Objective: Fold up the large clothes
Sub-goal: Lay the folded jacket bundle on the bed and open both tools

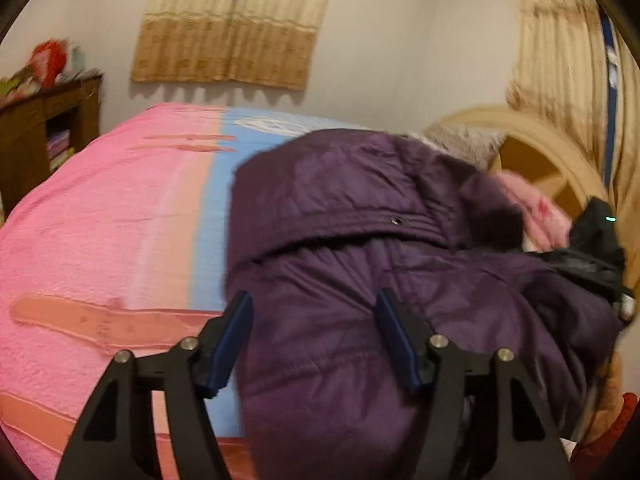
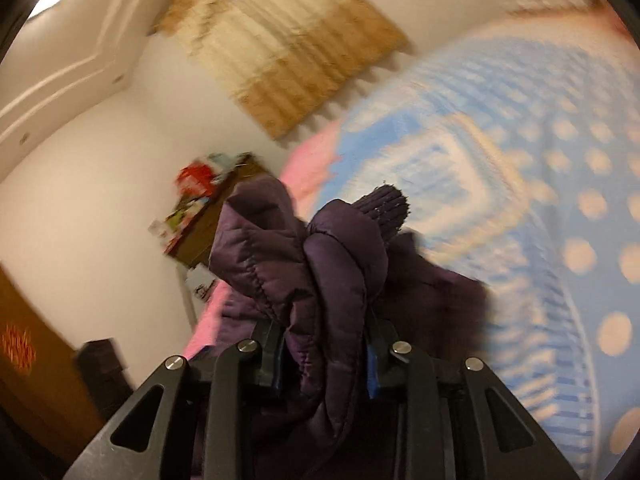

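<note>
Fingers of the left gripper point(image 1: 314, 336) stand apart above the purple padded jacket point(image 1: 360, 264), nothing between them; right gripper point(image 2: 326, 350) fingers are clamped on a bunched sleeve of it, ribbed cuff point(image 2: 386, 208) sticking up. Jacket lies heaped on the bed point(image 1: 100, 232), pink-and-blue cover. No readable writing. Beige curtain point(image 1: 228, 28) on white wall, dark wooden shelf point(image 1: 44, 128) left, arched headboard point(image 1: 560, 168) right.
</note>
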